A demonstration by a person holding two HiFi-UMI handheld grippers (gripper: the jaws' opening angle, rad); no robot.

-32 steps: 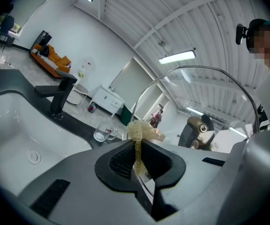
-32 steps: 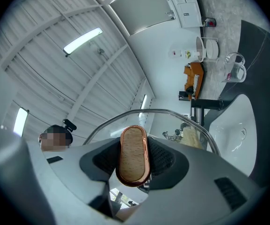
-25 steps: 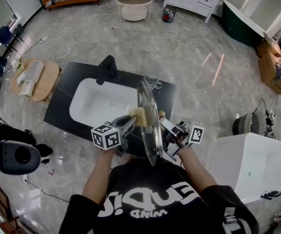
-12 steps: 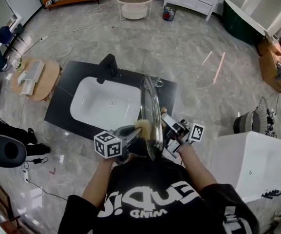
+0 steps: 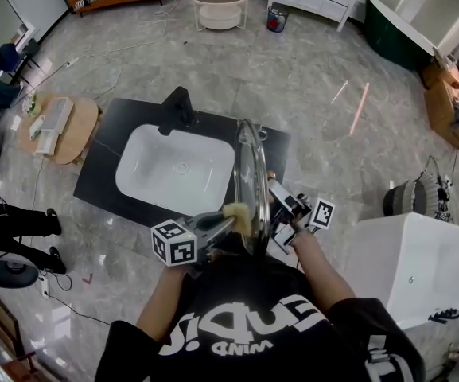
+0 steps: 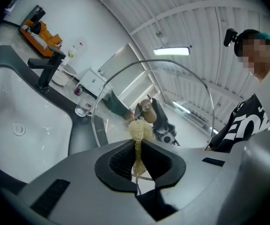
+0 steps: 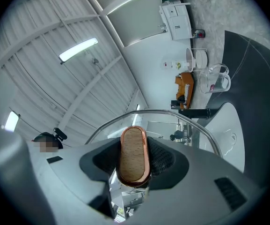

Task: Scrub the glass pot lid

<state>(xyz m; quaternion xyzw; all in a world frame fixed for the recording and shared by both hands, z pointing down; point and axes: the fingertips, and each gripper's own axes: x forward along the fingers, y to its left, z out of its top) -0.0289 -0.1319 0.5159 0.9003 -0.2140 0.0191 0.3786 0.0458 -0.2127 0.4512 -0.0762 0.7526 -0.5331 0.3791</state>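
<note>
The glass pot lid point(image 5: 250, 183) stands on edge over the right end of the black counter, its steel rim point(image 6: 125, 68) arching across the left gripper view. My right gripper point(image 5: 270, 205) is shut on the lid's copper-rimmed wooden knob point(image 7: 134, 156). My left gripper point(image 5: 227, 220) is shut on a pale yellow scrub sponge point(image 6: 140, 131), whose frayed tip presses against the lid's near face low down. Through the glass I see the knob point(image 6: 147, 108) and the right gripper behind it.
A white basin point(image 5: 175, 171) lies in the black counter point(image 5: 106, 173), with a black tap point(image 5: 178, 107) at its back edge and a small glass mug point(image 7: 214, 81) by the far corner. A white cabinet point(image 5: 408, 273) stands to the right.
The left gripper and sponge have slid along the lid toward the person, from its middle to its lower part. The lid and right gripper have sunk slightly.
</note>
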